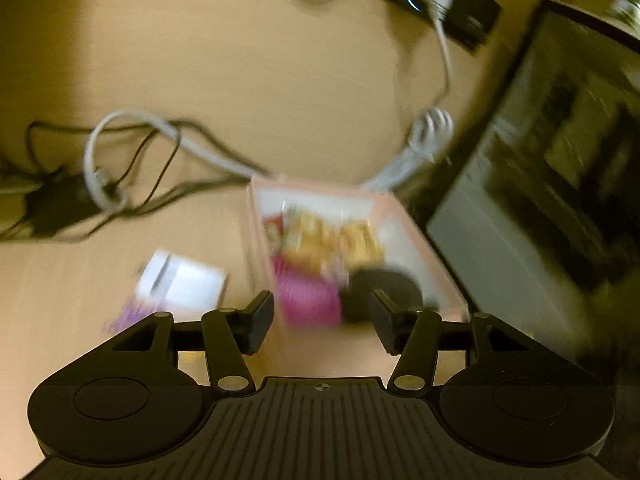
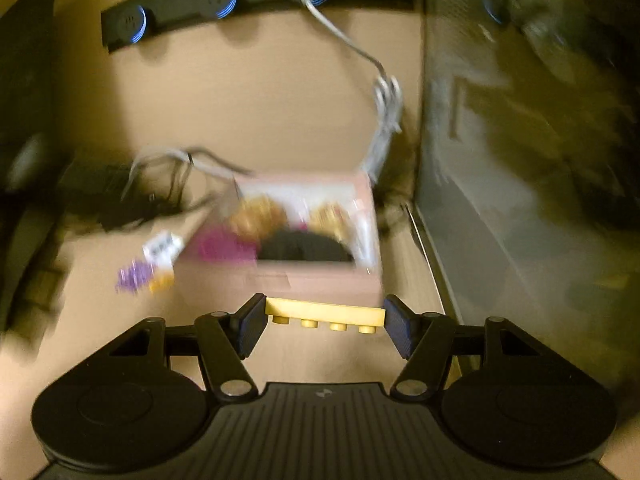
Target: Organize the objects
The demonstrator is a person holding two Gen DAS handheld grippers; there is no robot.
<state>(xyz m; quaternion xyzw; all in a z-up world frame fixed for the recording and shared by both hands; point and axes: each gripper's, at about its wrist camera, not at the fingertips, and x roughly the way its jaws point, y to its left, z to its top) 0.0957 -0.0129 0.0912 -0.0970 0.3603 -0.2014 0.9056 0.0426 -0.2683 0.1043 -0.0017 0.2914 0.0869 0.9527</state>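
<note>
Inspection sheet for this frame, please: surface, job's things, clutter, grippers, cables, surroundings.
Surface: tan wooden table.
Job's things: pink box holding blurred magenta, yellow and black items; yellow studded brick just in front of it.
Clutter: white packet with purple bits left of the box.
Grippers: left gripper open, empty; right gripper shut on the brick.
Cables: grey cable plugged into black socket strip; tangled leads at left.
Surroundings: dark glass panel at right.
</note>
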